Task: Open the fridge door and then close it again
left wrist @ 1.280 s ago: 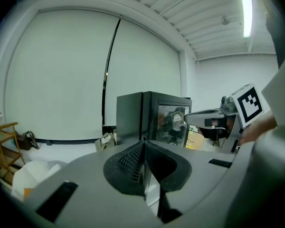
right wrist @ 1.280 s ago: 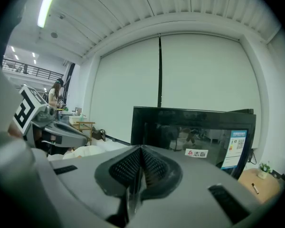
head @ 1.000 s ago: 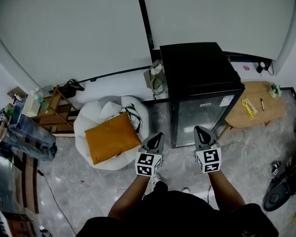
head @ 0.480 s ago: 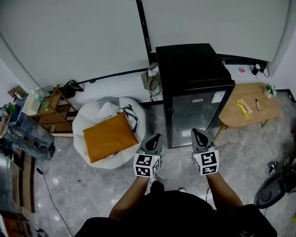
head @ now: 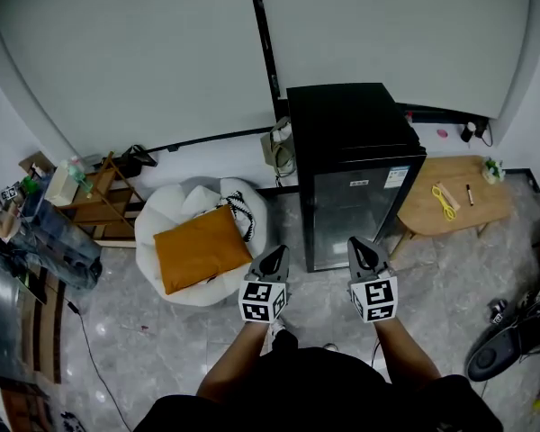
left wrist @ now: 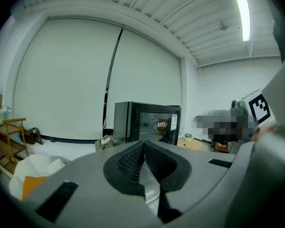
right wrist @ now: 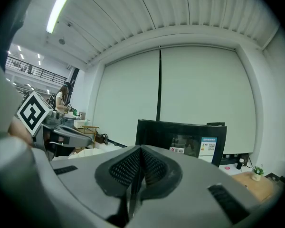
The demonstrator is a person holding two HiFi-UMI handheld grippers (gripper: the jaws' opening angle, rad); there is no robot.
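Both grippers have slid a little lower and leftward in the head view since a second ago, and the black fridge [head: 355, 165] now sits slightly nearer the middle of the frame. We hold the left gripper [head: 274, 259] and the right gripper [head: 358, 248] side by side in front of the fridge, clear of it, both pointing toward it. The right gripper faces the fridge's glass door [head: 351, 214], and the left gripper points just past the fridge's left front corner. In each gripper view we see the ribbed pads pressed together at the tip with nothing between them, so both grippers are closed and empty. The glass door is shut, flush with the cabinet, which stands with its back to the pale wall. Left of the fridge lies a white beanbag [head: 175, 223] with an orange cushion [head: 202, 248] on it, and farther left stands a wooden shelf [head: 99, 207]. Right of the fridge, just beside it, is a round wooden table [head: 454, 212].
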